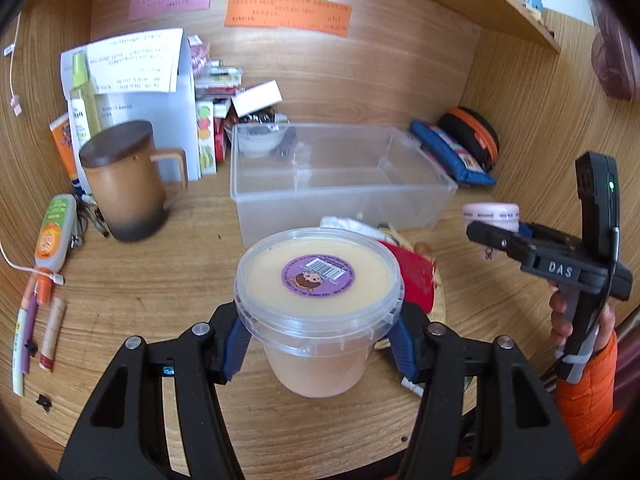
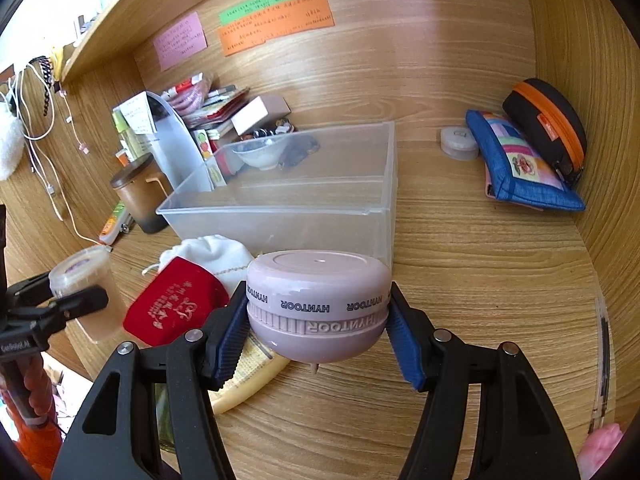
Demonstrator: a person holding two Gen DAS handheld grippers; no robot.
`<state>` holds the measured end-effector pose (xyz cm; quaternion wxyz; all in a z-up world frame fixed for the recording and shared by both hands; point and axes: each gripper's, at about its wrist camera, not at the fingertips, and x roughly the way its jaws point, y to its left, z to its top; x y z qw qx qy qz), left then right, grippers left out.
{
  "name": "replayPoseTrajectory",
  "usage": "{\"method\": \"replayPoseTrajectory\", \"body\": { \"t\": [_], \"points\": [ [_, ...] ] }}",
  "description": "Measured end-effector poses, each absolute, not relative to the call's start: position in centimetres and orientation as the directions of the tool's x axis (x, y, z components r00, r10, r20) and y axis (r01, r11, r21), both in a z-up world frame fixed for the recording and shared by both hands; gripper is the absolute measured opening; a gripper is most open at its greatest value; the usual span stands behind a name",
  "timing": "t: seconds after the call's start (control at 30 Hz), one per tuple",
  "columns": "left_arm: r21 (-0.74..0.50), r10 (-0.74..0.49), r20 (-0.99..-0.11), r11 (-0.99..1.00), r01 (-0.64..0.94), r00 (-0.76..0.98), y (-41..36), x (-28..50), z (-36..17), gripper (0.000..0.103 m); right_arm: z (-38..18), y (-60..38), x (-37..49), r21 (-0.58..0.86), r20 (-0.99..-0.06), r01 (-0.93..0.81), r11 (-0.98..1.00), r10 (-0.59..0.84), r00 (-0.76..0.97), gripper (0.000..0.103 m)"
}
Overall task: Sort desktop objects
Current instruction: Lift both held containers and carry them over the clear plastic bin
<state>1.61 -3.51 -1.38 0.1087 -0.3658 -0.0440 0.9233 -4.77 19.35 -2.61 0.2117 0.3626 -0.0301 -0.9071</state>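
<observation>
My left fingers [image 1: 318, 346] squeeze a clear round tub [image 1: 318, 316]; my right fingers [image 2: 316, 334] squeeze a round pink jar [image 2: 318, 304].

Open desk [image 2: 460, 260] is lying right of the clear bin [image 2: 300, 204], while pouches [image 2: 192, 300] are crowding its near-left front.

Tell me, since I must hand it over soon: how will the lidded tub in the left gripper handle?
The clear tub looks full, so probably heavy. The left gripper grips beneath its rim, which likely resists slipping. Its smooth tapered wall may slide otherwise.
</observation>
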Motion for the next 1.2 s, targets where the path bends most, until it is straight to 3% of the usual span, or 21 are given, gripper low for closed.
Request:
{"method": "replayPoseTrajectory", "body": {
  "t": [0.53, 1.2],
  "points": [
    [-0.135, 0.243, -0.569, -0.970, -0.203, -0.785, -3.5, -0.9, 4.3, 0.059, 2.3, 18.8, -3.9, 0.153, -0.572, 0.412, -0.898, -0.420, -0.704, 0.060],
    [-0.095, 0.189, -0.577, -0.982, -0.164, -0.795, -4.2, -8.3, 5.4, 0.059, 6.3, 16.3, -8.2, 0.091, -0.515, 0.479, -0.873, -0.453, -0.728, 0.060]
  ]
}}
